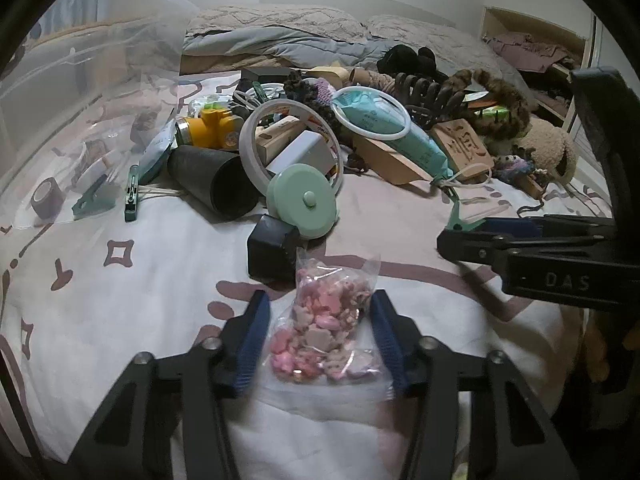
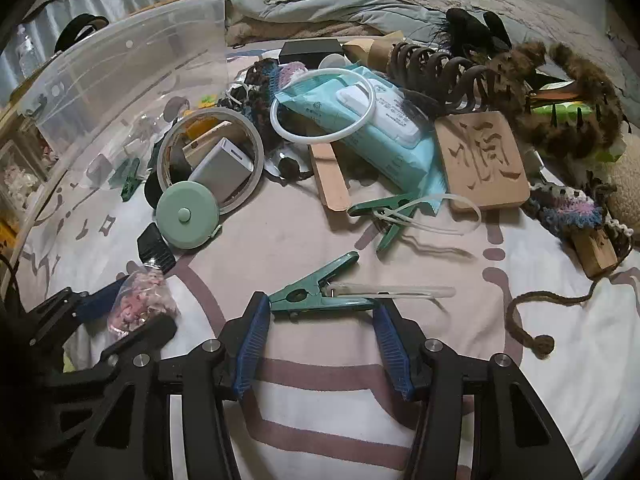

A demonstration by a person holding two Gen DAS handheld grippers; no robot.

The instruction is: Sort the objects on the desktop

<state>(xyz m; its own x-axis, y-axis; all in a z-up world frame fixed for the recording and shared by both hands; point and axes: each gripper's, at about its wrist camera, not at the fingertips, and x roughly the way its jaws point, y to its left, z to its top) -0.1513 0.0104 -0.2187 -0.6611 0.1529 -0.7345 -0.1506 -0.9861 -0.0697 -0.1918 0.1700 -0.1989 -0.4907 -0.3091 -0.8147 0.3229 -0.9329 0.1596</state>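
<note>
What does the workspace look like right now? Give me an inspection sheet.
Surface: patterned bedsheet, soft and wrinkled.
Job's things: bag of pink beads between the left gripper's jaws; green clip at the right gripper's fingertips; clear bin at left with a few items inside.
Clutter: tape ring, round mint case, wipes pack, carved wooden block, hair claw piled together.
Grippers: left gripper jaws open around the bag; right gripper jaws open, clip just ahead.
Cables: nothing seen; a brown cord lies at right.
Surroundings: pillows, rumpled blanket.
</note>
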